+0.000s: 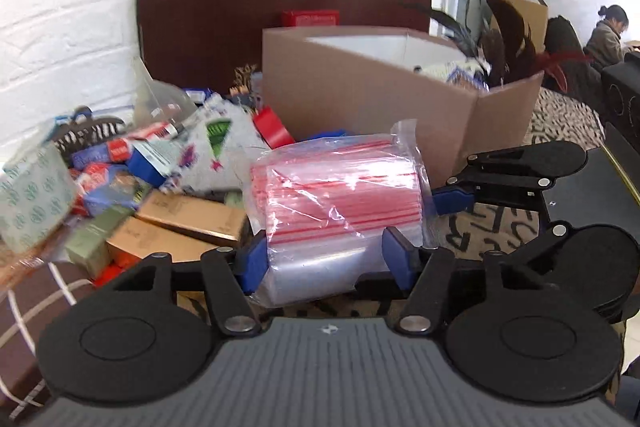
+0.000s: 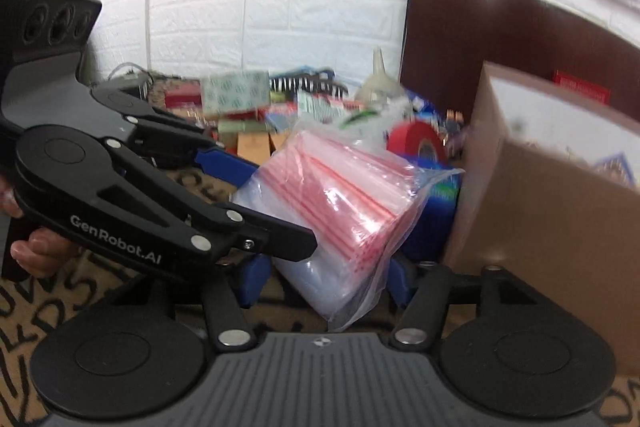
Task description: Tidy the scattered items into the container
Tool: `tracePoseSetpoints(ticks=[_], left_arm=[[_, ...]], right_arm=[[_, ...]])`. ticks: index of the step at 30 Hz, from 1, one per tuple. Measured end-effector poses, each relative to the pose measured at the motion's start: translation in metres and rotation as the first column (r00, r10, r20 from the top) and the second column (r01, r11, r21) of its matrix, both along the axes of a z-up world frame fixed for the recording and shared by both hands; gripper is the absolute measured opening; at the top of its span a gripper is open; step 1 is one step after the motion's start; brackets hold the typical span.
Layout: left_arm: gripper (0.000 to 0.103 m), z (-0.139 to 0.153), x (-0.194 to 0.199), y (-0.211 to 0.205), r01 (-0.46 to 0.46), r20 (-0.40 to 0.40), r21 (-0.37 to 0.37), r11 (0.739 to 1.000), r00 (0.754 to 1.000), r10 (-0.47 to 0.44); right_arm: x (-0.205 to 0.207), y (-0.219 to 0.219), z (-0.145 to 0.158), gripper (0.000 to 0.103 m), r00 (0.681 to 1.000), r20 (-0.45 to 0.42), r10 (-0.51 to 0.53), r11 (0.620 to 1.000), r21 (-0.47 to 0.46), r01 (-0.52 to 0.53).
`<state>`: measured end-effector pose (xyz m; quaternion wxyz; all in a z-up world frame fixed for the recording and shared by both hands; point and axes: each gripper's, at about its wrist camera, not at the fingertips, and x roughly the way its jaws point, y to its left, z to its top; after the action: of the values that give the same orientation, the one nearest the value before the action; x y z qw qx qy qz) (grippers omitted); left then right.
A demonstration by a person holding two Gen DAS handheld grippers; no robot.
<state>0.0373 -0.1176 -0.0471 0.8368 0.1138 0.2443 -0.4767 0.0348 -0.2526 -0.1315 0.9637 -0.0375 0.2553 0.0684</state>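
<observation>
A clear pack of zip bags with red stripes [image 1: 340, 195] [image 2: 340, 211] hangs in front of the open cardboard box [image 1: 360, 95] [image 2: 540, 211]. My left gripper [image 1: 326, 255] is shut on its lower end, one blue pad pressing on each side. My right gripper [image 2: 326, 277] clamps the same pack from the other side. In the left wrist view, a blue finger [image 1: 452, 195] of the right gripper touches the pack's right edge. In the right wrist view, the left gripper's fingers [image 2: 228, 163] reach in from the left, with a hand [image 2: 40, 251] behind them.
A heap of small boxes and packets [image 1: 120, 179] lies left of the box, with tan cartons [image 1: 192, 215], a red tape roll [image 1: 272, 129] [image 2: 416, 139] and a green-patterned box [image 1: 32, 195]. Feathers [image 1: 508, 39] stick out of the box. A person [image 1: 608, 31] sits at the far right.
</observation>
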Motion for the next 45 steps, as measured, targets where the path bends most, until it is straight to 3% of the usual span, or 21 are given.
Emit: tracePoseSetpoints(ticks=[11,16,20,25,28,32,34,35,38,40,41,45], left_arm=[[0.060,0.067,-0.007,-0.003,-0.006,0.126,-0.075,0.997,0.992,0.015],[0.059,0.096,-0.007,-0.044,0.040,0.184,-0.114,0.993,0.983,-0.019],[0.059,0.105,-0.004,-0.092,0.077,0.181,-0.152,0.985,0.982,-0.049],[0.057,0.096,0.003,-0.155,0.069,0.141,-0.171,0.983,0.989,-0.045],[0.058,0.081,0.008,-0.188,0.018,0.104,-0.157,0.987,0.995,-0.002],[0.066,0.073,0.008,-0.202,-0.064,0.078,-0.139,0.988,0.994,0.075],[0.073,0.074,0.007,-0.200,-0.095,0.090,-0.127,0.987,0.990,0.107],[0.072,0.075,0.005,-0.198,-0.111,0.097,-0.121,0.986,0.988,0.123],[0.075,0.078,0.005,-0.195,-0.182,0.092,-0.103,0.978,0.977,0.192],[0.076,0.079,0.000,-0.193,-0.212,0.078,-0.100,0.972,0.972,0.220],[0.076,0.080,-0.003,-0.192,-0.225,0.077,-0.099,0.969,0.970,0.233],[0.082,0.085,-0.015,-0.191,-0.298,0.072,-0.105,0.949,0.949,0.307]], right_arm=[[-0.008,-0.002,0.066,0.057,0.988,0.153,-0.004,1.000,-0.011,0.006],[-0.011,-0.032,0.101,0.056,0.976,0.210,-0.054,0.997,-0.043,0.064],[-0.013,-0.069,0.121,0.056,0.969,0.222,-0.110,0.988,-0.082,0.131],[-0.001,-0.122,0.121,0.055,0.963,0.179,-0.200,0.970,-0.099,0.220],[0.005,-0.149,0.108,0.048,0.960,0.124,-0.249,0.962,-0.082,0.260],[0.004,-0.169,0.088,0.050,0.945,0.085,-0.315,0.946,-0.046,0.319],[0.000,-0.174,0.083,0.057,0.936,0.085,-0.342,0.938,-0.022,0.345],[-0.003,-0.175,0.081,0.065,0.930,0.089,-0.357,0.933,-0.012,0.359],[-0.010,-0.173,0.080,0.073,0.929,0.104,-0.355,0.935,0.011,0.356],[-0.010,-0.166,0.080,0.087,0.927,0.112,-0.358,0.933,-0.007,0.361],[-0.012,-0.160,0.082,0.103,0.924,0.124,-0.361,0.930,-0.027,0.367],[-0.018,-0.139,0.091,0.103,0.919,0.159,-0.361,0.922,-0.087,0.377]])
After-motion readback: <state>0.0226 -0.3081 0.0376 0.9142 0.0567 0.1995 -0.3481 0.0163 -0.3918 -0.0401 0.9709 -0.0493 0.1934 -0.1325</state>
